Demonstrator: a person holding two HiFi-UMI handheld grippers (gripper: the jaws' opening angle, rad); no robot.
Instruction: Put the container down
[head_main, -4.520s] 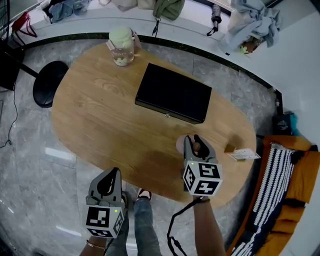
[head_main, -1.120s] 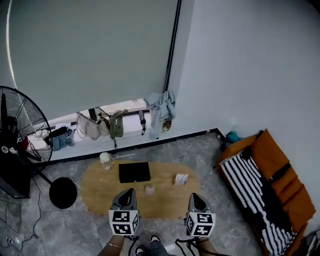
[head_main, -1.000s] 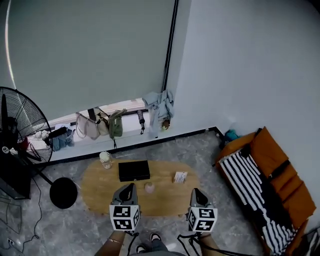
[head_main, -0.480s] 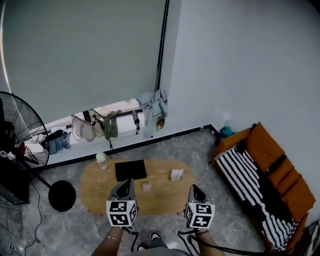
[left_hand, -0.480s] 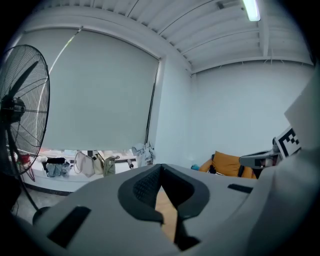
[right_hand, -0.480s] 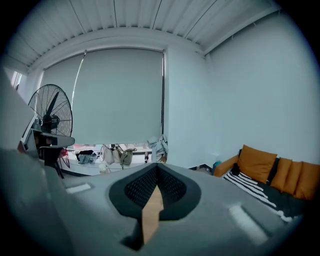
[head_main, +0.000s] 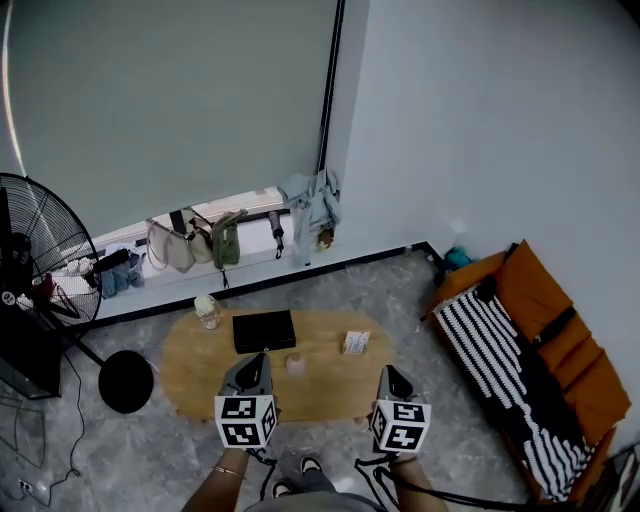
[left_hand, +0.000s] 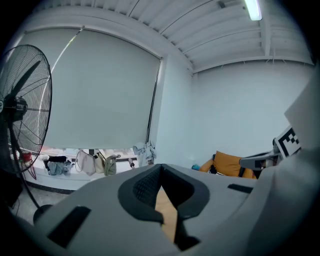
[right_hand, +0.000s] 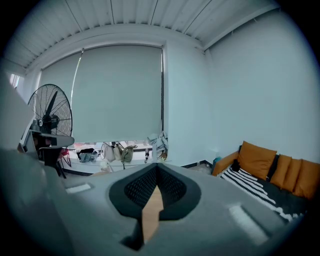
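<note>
Both closed empty, left tool (head_main: 257, 358) and right tool (head_main: 389, 372) hover before oval table (head_main: 320, 388) (grey floor (head_main: 385, 288), orange sofa (head_main: 545, 335)).

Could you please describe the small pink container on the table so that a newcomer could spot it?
Find the oval wooden table below the big window blind. A flat black box lies near its middle, and the container stands just on the near side of it. It is small, round and pale pink, unlike the taller jar and the flat white card.
</note>
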